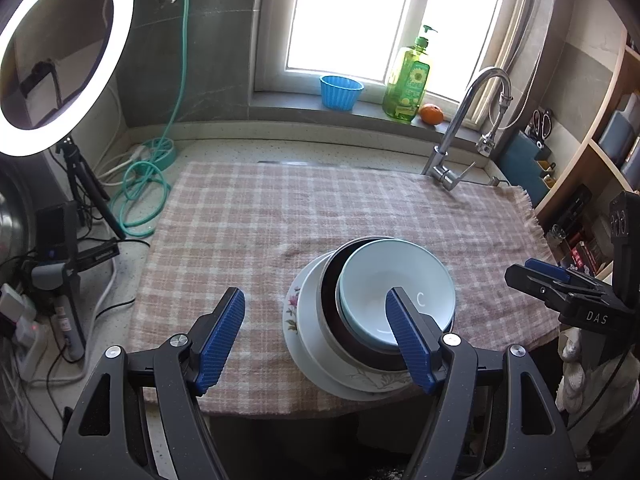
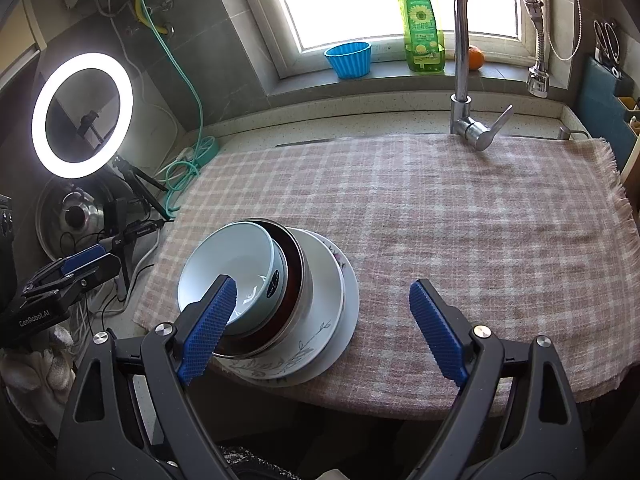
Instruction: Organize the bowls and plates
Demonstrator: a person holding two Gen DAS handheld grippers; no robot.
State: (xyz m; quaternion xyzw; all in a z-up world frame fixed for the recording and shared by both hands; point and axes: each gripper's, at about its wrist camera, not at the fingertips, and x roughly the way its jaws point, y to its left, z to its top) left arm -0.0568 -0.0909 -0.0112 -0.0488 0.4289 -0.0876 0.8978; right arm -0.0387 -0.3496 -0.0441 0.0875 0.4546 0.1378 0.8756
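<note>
A pale blue bowl [image 1: 396, 292] [image 2: 232, 256] sits inside a steel bowl [image 1: 330, 280] [image 2: 294, 276], and both rest on stacked white plates [image 1: 316, 344] [image 2: 324, 276], one with a flower print. The stack stands near the front edge of a checked cloth [image 1: 280, 216] [image 2: 460, 220]. My left gripper [image 1: 316, 294] hovers open above the front of the cloth, its right finger in front of the pale bowl, nothing between the pads. My right gripper [image 2: 323, 282] is open too, its left finger over the bowl's near rim. Each gripper also shows at the other view's edge.
A tap [image 1: 460, 128] [image 2: 464, 60] rises at the back right. A green soap bottle [image 1: 406, 80], a blue cup [image 1: 341, 92] and an orange [image 1: 431, 114] stand on the sill. Left are a ring light [image 1: 60, 52], a green hose [image 1: 144, 192] and cables. Shelves [image 1: 592, 152] are at the right.
</note>
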